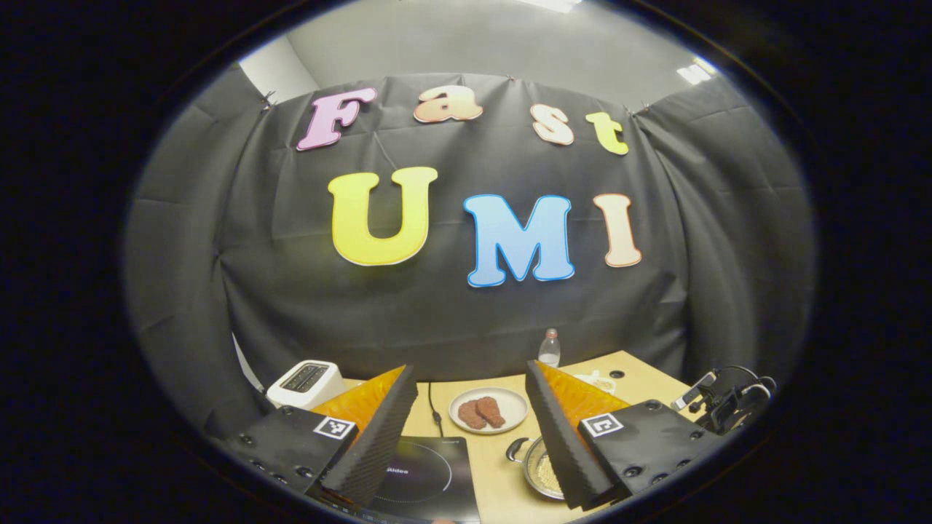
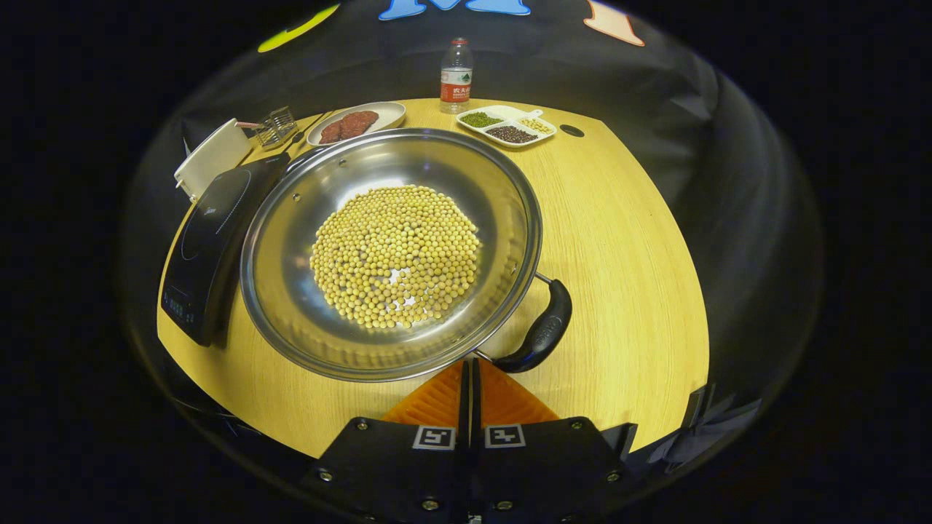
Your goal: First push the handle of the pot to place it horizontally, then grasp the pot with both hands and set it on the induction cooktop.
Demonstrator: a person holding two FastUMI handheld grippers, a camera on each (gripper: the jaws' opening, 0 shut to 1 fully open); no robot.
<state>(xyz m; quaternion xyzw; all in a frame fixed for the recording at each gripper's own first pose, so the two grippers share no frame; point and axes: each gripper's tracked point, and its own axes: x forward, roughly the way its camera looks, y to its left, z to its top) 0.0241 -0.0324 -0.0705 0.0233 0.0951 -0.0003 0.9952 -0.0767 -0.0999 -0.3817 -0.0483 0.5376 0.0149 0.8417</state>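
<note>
Nearest the right gripper view's camera, the right gripper (image 2: 470,386) had its jaws pressed together with nothing between them, their tips just short of the near rim of the steel pot (image 2: 291,247). The pot sat on the wooden desk (image 2: 626,240), its bowl holding a layer of soybeans (image 2: 397,255). Its near handle (image 2: 542,329) stuck out from the rim at the lower right of that view, just beside the closed tips and not clearly touching them. A second handle (image 1: 515,449) appeared in the left gripper view on the pot's far side.

Judging by this, the task was at its first step: the line through the two handles ran diagonally across the right gripper view, so the pot likely needed turning before a two-handed grasp. Lifting and placing were both left to do.

Just beside the pot, on its left in that view, lay the induction cooktop (image 2: 211,240) with nothing on its plate; whether the two touched I could not tell.

The left gripper (image 1: 472,429) hung high with its jaws spread wide and empty, above the cooktop and pot.

Farther back stood a plate of meat pieces (image 2: 354,122), a divided dish of beans (image 2: 507,125), a water bottle (image 2: 456,73) and a white toaster (image 1: 306,382).
</note>
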